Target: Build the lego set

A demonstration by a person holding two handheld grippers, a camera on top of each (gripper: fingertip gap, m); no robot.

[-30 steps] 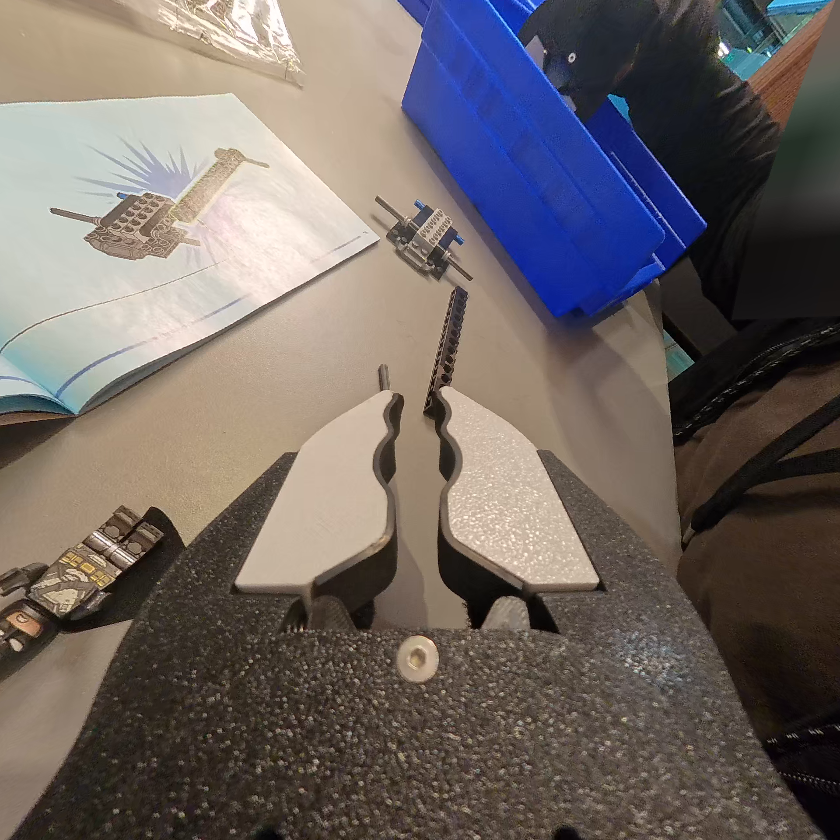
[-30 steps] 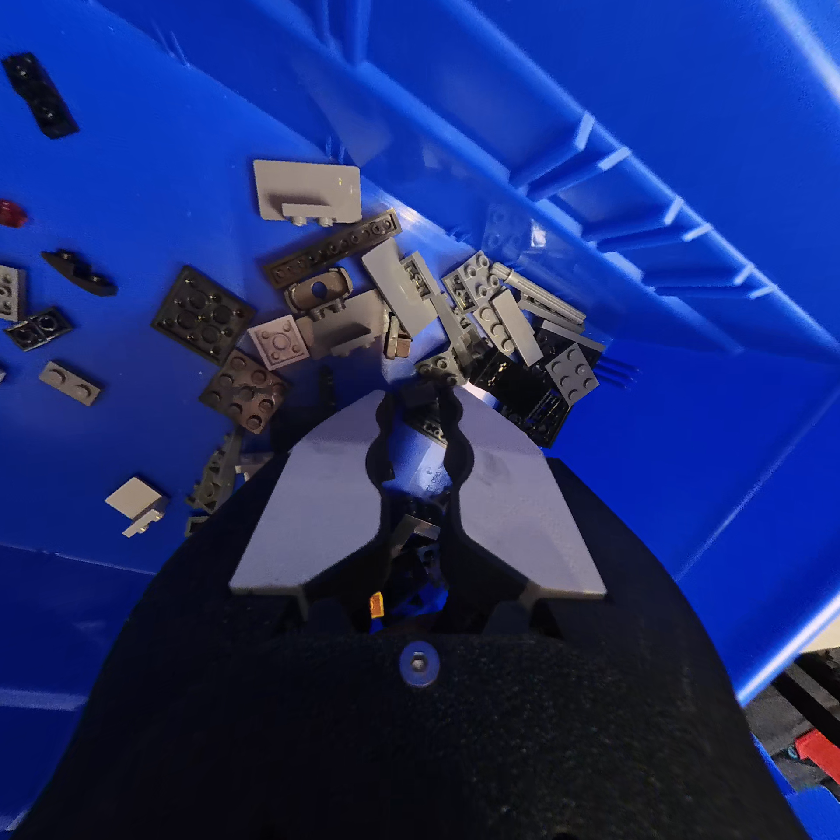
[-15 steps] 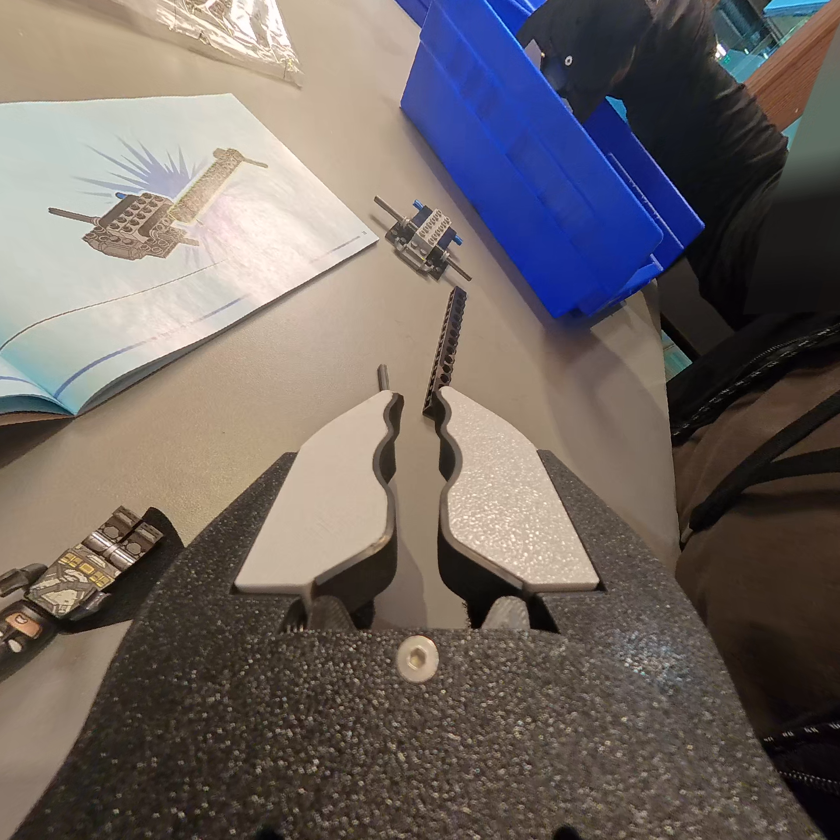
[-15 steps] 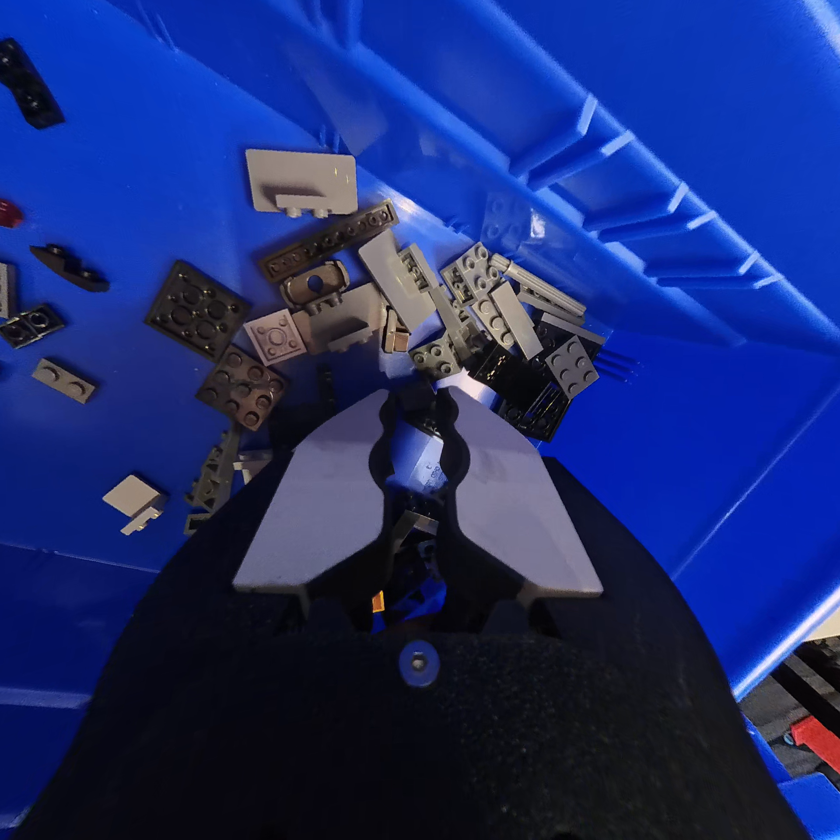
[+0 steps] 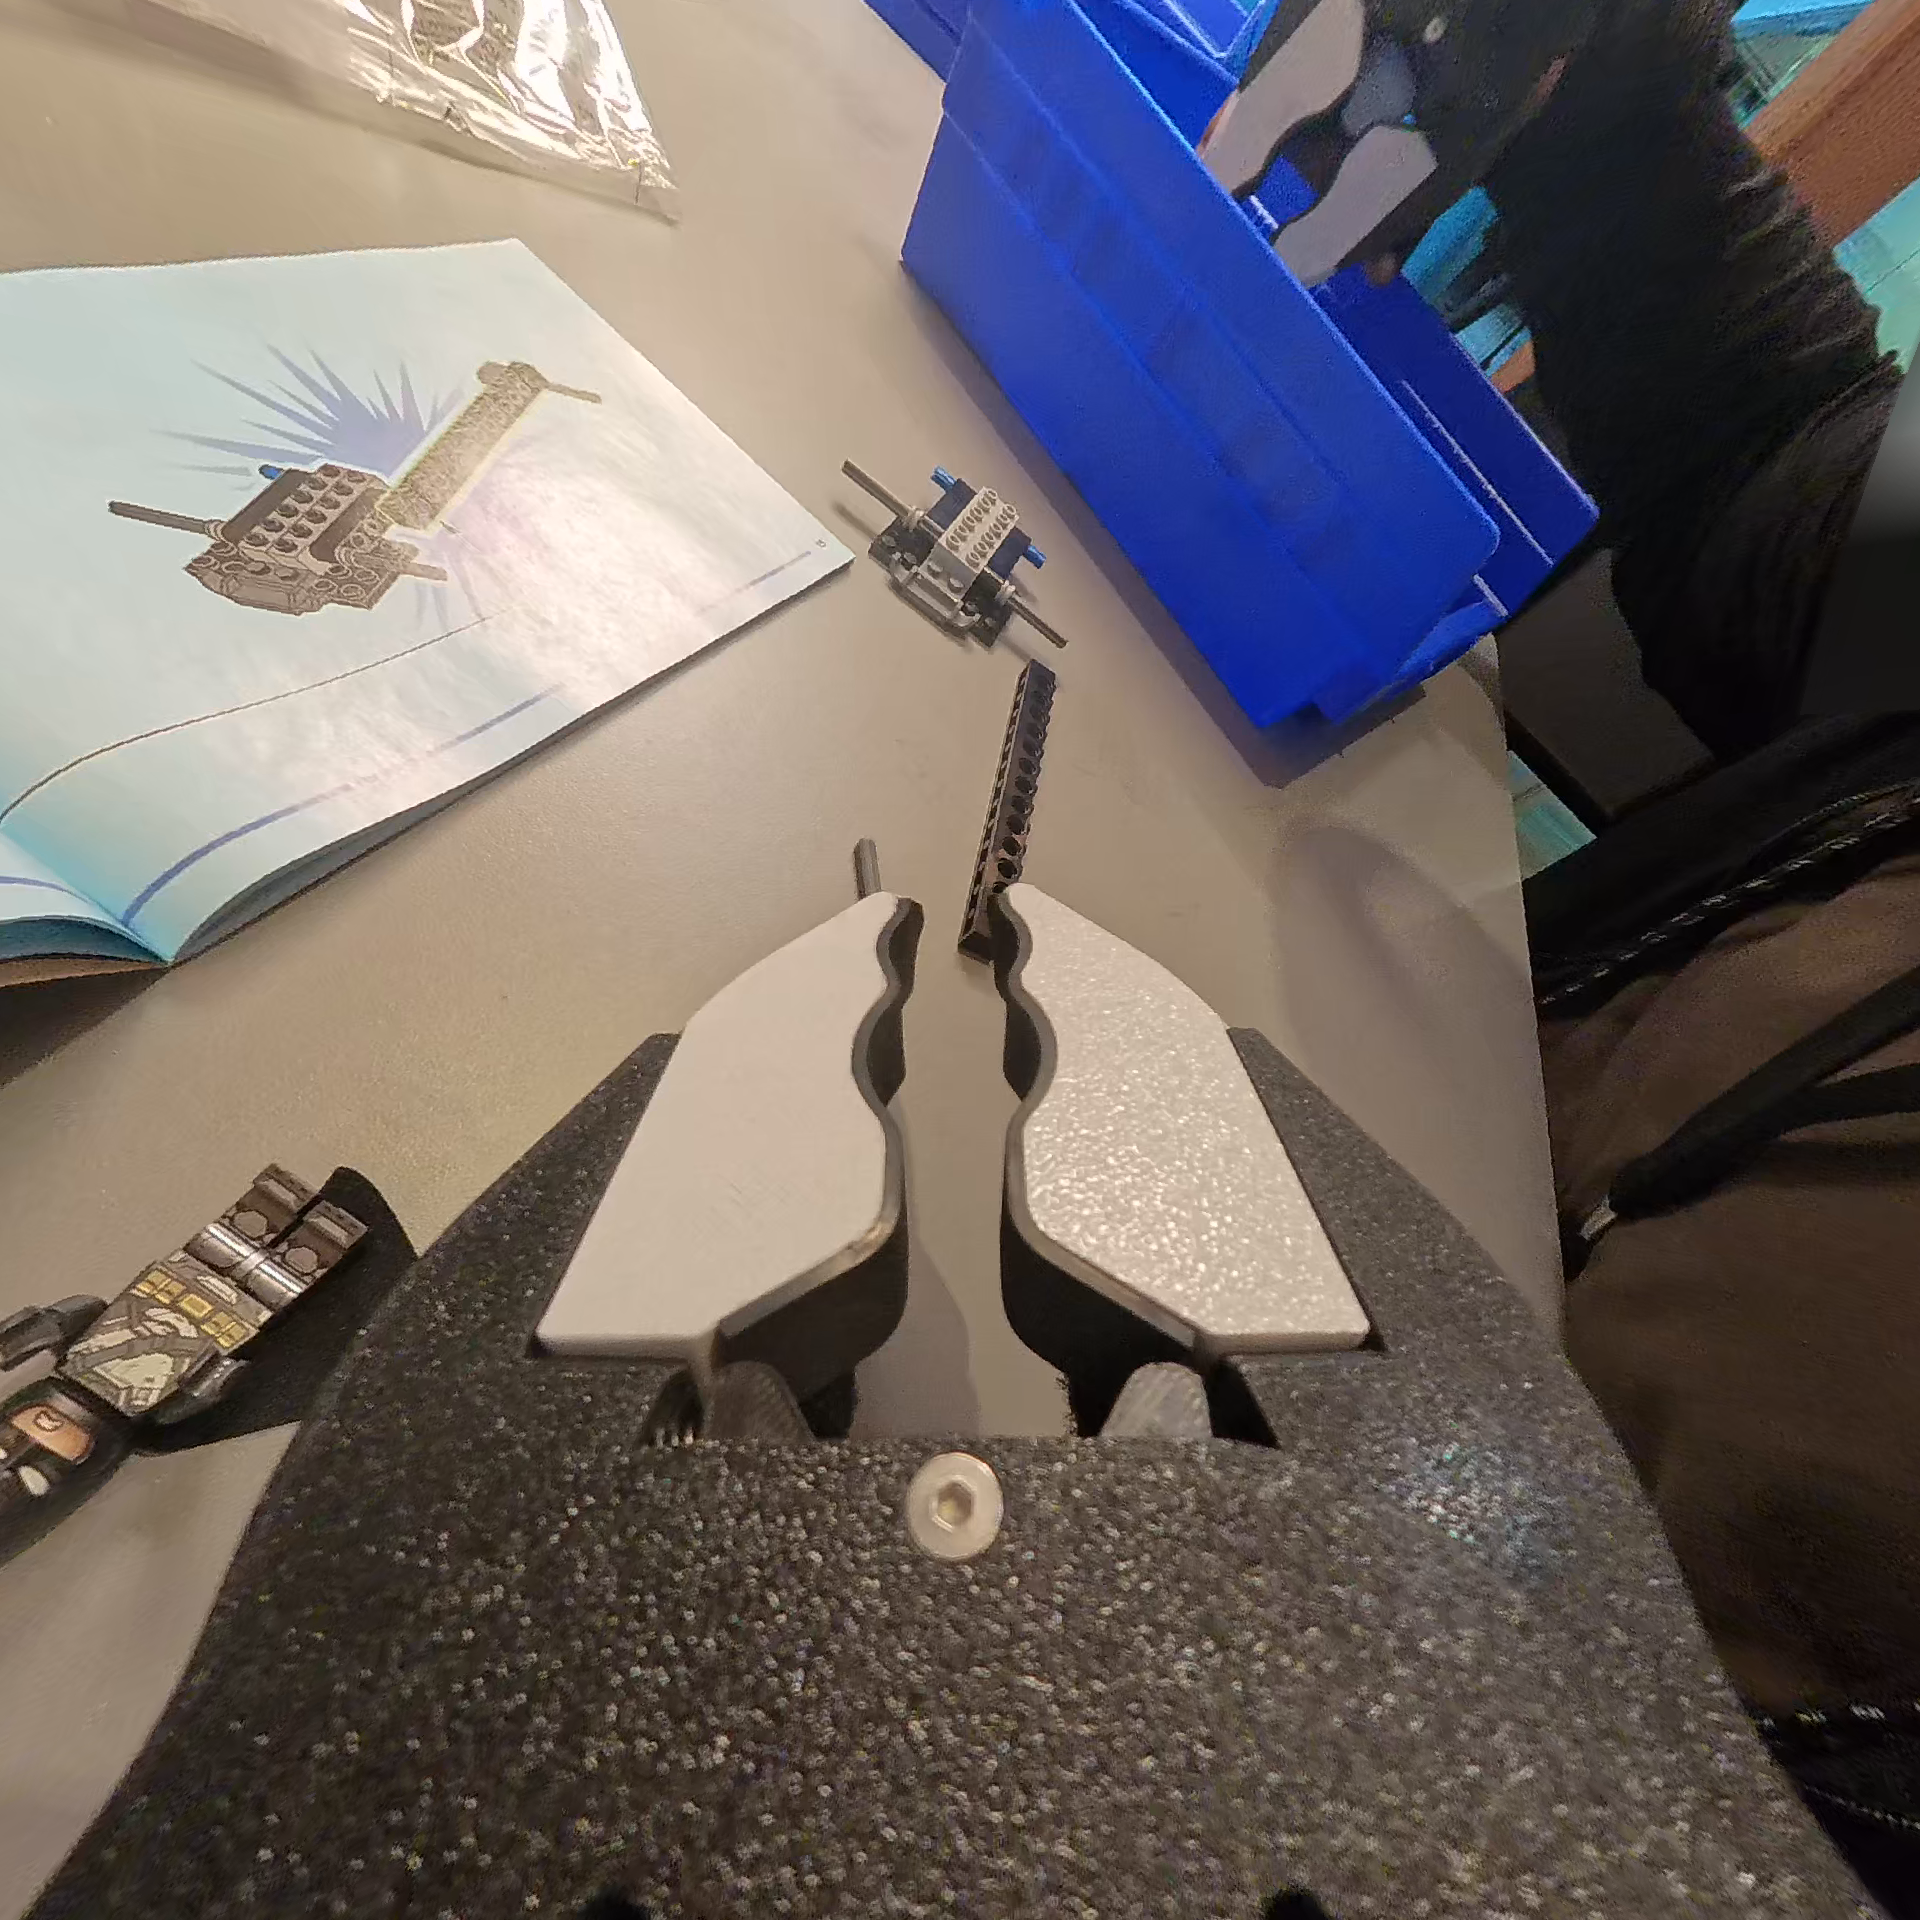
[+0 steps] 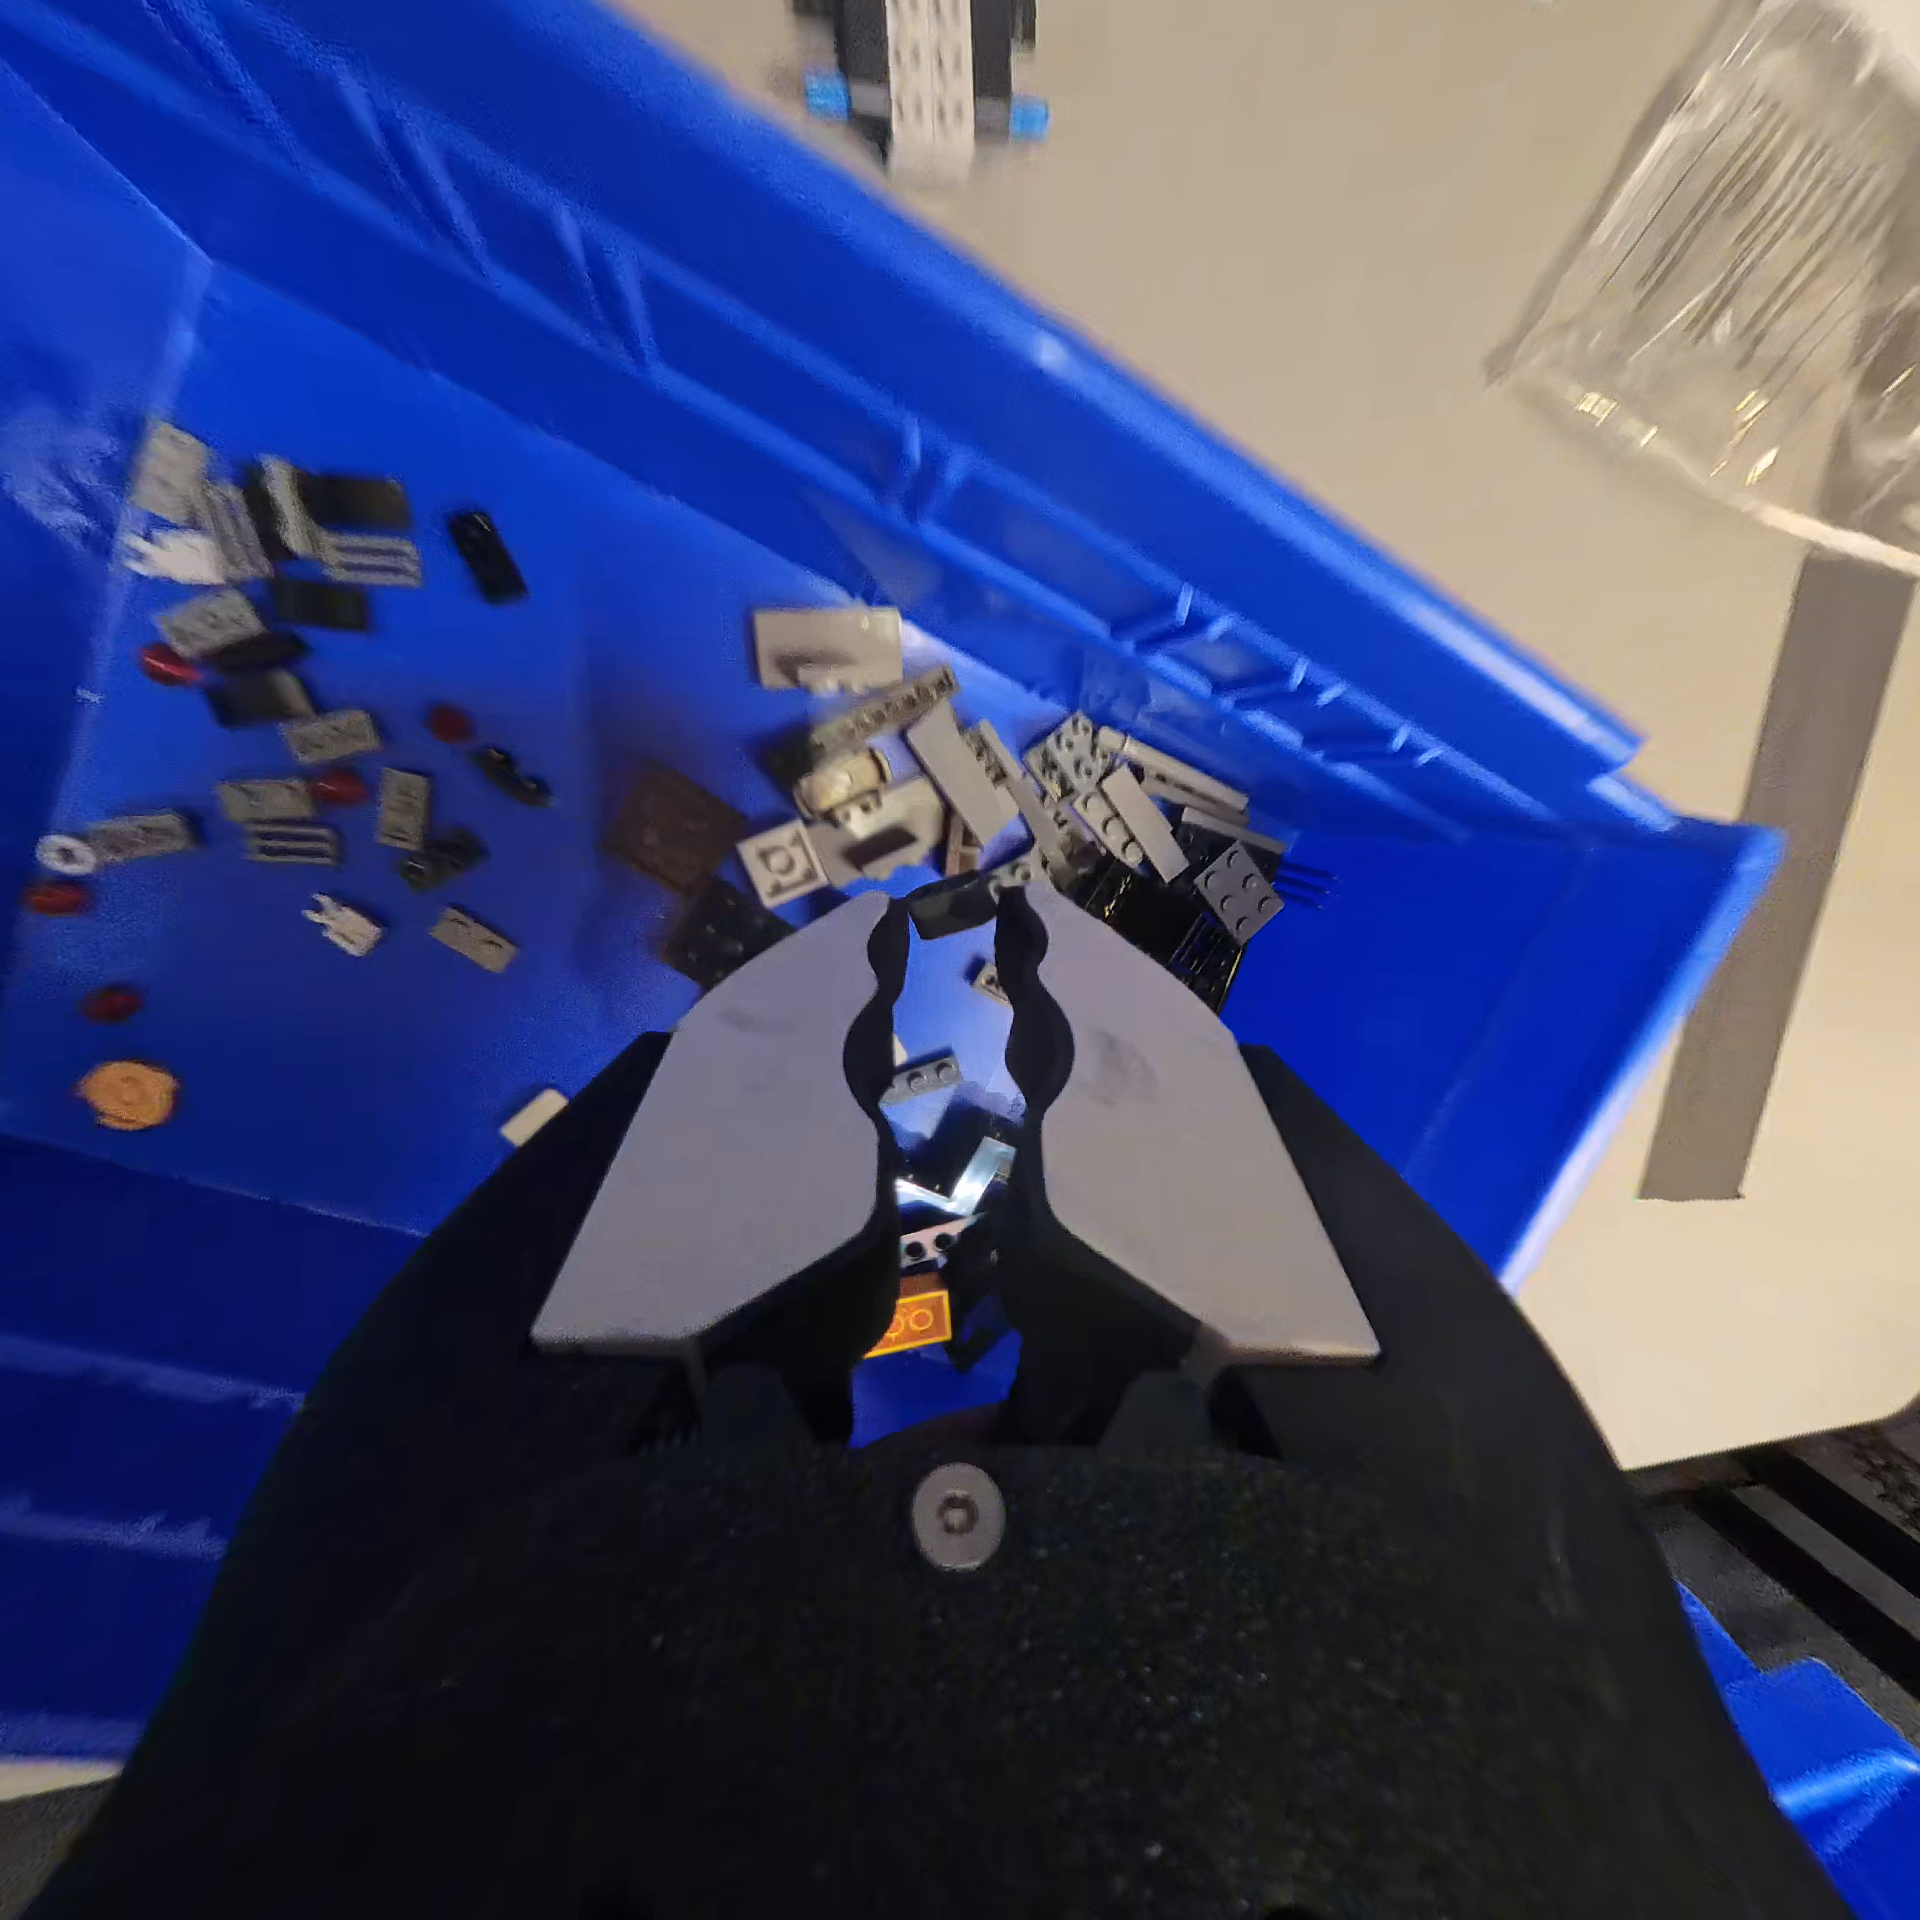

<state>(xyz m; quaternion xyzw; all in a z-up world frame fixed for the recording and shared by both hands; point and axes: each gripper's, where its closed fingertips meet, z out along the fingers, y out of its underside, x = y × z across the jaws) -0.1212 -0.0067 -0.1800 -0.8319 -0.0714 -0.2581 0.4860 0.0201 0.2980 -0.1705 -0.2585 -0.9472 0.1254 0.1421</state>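
We hold our left gripper (image 5: 954, 925) low over the grey table (image 5: 582, 935), its fingers a narrow gap apart with only bare tabletop between them. A long black beam (image 5: 1018, 790) with a row of holes lies just ahead; its near end sits right beside the right fingertip, and we cannot tell whether they touch. A short dark pin (image 5: 864, 864) pokes out past the left fingertip. Farther off lie a small grey and blue assembly (image 5: 961, 551) on black axles, an open booklet (image 5: 343, 540) to the left, a clear bag (image 5: 499, 83) at the far edge and a minifigure (image 5: 156, 1330) near the left side. A blue bin (image 5: 1195, 416) stands at the right.

Our right gripper (image 6: 954, 906) is above that bin (image 6: 1039, 468), and its fingertips pinch a small black brick (image 6: 951, 904), one pad against each end. Below it a heap of grey and black plates (image 6: 1091, 821) lies against the bin's wall, with loose pieces (image 6: 291, 727) scattered across the floor to the left and an orange piece (image 6: 909, 1325) seen low between the fingers. Beyond the rim we see the table, the assembly (image 6: 925, 83) and the bag (image 6: 1745, 291), all motion-blurred.
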